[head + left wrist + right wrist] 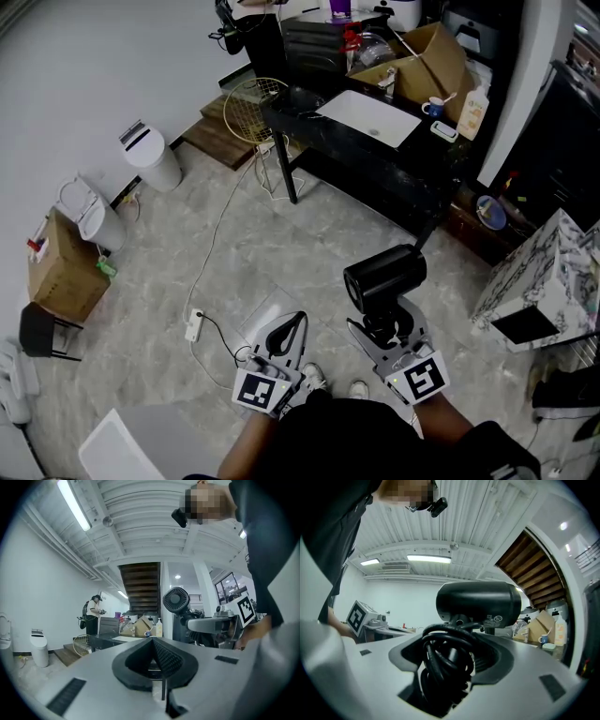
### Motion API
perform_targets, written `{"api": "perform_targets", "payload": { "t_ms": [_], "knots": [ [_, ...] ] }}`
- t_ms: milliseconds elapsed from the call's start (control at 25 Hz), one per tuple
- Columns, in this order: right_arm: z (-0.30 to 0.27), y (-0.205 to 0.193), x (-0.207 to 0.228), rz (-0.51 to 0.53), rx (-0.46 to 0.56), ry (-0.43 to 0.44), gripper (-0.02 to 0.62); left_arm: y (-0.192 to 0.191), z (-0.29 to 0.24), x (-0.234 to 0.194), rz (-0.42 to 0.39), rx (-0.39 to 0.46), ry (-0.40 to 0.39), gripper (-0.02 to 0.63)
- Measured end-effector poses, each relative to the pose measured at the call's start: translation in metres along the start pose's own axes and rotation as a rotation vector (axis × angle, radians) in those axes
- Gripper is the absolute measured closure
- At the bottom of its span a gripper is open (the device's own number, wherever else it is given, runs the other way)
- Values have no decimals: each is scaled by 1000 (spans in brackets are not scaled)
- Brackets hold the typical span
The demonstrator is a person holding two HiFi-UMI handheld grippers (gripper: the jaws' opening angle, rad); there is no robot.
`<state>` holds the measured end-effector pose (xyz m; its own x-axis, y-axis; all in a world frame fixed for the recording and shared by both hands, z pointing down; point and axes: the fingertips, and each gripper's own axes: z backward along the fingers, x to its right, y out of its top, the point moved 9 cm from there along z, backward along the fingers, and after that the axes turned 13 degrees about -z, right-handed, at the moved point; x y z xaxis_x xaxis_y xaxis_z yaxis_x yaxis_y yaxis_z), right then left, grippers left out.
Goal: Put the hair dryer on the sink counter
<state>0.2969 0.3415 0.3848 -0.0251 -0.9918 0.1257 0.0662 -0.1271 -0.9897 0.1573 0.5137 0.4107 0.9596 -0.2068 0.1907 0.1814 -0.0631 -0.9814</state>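
A black hair dryer (pixel 384 274) with its cord coiled round the handle sits in my right gripper (pixel 389 323), which is shut on it. In the right gripper view the dryer's barrel (pixel 478 603) lies crosswise above the jaws and the cord bundle (pixel 445 663) fills the gap between them. My left gripper (pixel 294 323) is beside it on the left, shut and holding nothing; its pads (pixel 161 656) meet in the left gripper view. Both are held level over the floor, well short of the black sink counter (pixel 375 161) with its white basin (pixel 370 117).
On the counter stand a cardboard box (pixel 422 61), a mug (pixel 433 107) and a soap bottle (pixel 473 112). A wire fan guard (pixel 251 108) leans at the counter's left end. A power strip (pixel 194 325), two white bins (pixel 150 155), a marble-patterned box (pixel 534 281). A person (pixel 93 613) stands far off.
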Motion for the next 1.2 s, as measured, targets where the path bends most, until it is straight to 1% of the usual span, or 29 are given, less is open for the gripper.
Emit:
{"api": "perform_targets", "payload": {
  "t_ms": [120,320,440,600,760,880,1040,1200],
  "knots": [
    [-7,1,-3,-28,4,1,308,-3,0,-8,7,3,-5,611],
    [-22,-1,-6,4,3,-12,307,-8,-1,-25,13,10,-17,611],
    [-38,-2,-9,-2,-3,-30,307,-11,-2,-43,13,16,-30,611],
    [-61,-4,-13,32,6,-67,306,-13,-5,-68,-2,27,-47,611],
    [-79,-6,-14,16,16,-95,307,-17,-9,-88,-23,26,-67,611],
    [-90,-8,-14,12,21,-107,307,-23,-12,-98,-23,26,-76,611],
    [-100,-9,-5,13,10,-117,305,-25,-22,-106,-37,25,-74,611],
    [-113,-12,16,4,7,-127,305,-32,-41,-117,-40,15,-62,611]
  ]
}}
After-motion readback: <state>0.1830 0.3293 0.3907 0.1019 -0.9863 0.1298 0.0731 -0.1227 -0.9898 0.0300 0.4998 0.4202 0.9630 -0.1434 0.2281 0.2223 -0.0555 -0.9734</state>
